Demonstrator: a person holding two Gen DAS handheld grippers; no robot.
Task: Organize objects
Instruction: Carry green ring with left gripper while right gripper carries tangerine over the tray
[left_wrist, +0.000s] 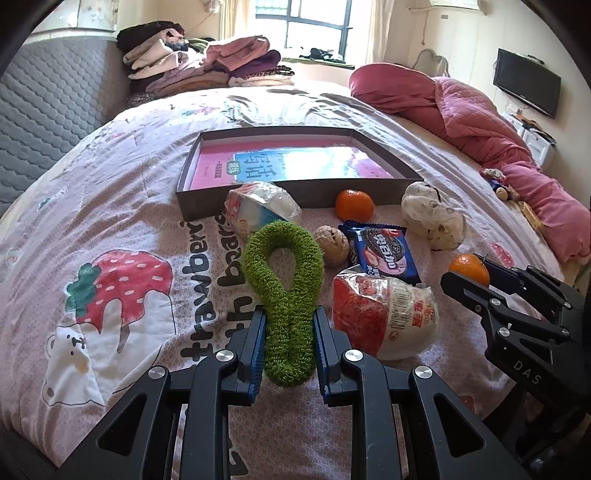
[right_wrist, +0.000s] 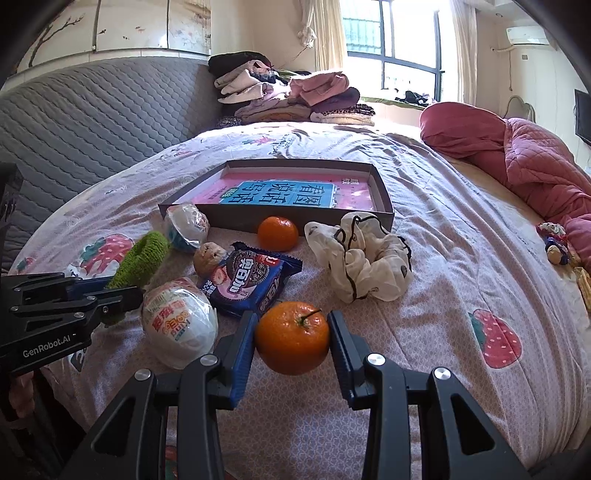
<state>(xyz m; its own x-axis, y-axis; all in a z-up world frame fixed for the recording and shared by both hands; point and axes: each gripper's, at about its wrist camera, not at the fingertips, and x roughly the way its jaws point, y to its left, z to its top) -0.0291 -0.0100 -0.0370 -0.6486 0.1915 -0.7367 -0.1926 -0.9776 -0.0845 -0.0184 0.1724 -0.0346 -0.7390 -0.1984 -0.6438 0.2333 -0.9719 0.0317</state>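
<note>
Left gripper (left_wrist: 289, 334) clamps the green scrunchie (left_wrist: 284, 280), loop extending far of the pads. Right gripper (right_wrist: 291, 341) grips the near orange (right_wrist: 291, 336) between both pads.

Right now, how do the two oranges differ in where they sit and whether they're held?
The near orange sits between the right gripper pads, gripped, with its green stem showing on top. The far orange lies free on the bedsheet, right against the front wall of the shallow box, and no stem shows on it. The near orange is beside the Oreo packet's near end; the far one lies beyond it. Both are round and bright orange.
</note>
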